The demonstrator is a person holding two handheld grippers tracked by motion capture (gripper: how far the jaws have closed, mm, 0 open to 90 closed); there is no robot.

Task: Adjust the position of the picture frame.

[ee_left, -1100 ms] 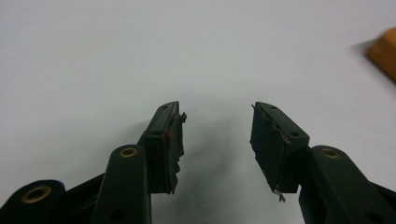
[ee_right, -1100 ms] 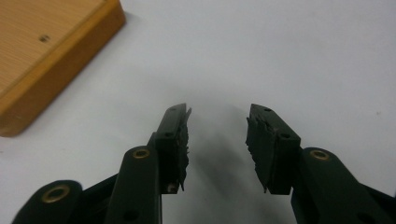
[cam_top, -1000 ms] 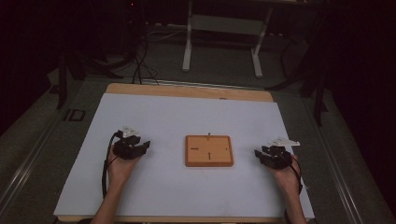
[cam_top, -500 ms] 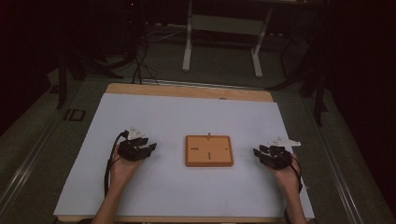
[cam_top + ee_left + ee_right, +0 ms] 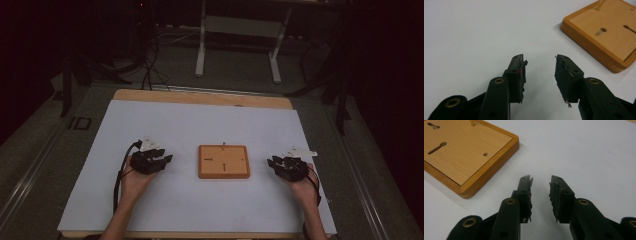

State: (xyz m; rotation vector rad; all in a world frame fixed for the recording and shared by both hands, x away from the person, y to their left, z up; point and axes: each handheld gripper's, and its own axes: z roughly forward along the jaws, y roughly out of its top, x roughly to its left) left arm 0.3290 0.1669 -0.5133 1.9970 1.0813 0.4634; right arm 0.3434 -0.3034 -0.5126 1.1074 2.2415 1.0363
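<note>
A square wooden board with keyhole slots and a thin peg at its far edge lies flat in the middle of the white table sheet. My left gripper rests on the sheet just left of the board, open, nothing between its jaws. In the left gripper view the left gripper points past the wooden board, whose corner lies ahead to the right. My right gripper sits to the board's right, also open and empty. In the right gripper view the right gripper has the wooden board ahead at the left.
The white sheet covers a wooden table. Beyond the far edge stands a white metal stand and dark cables on the floor. A black cable trails from the left gripper.
My left gripper has slid right, closer to the board. The right gripper has hardly moved.
</note>
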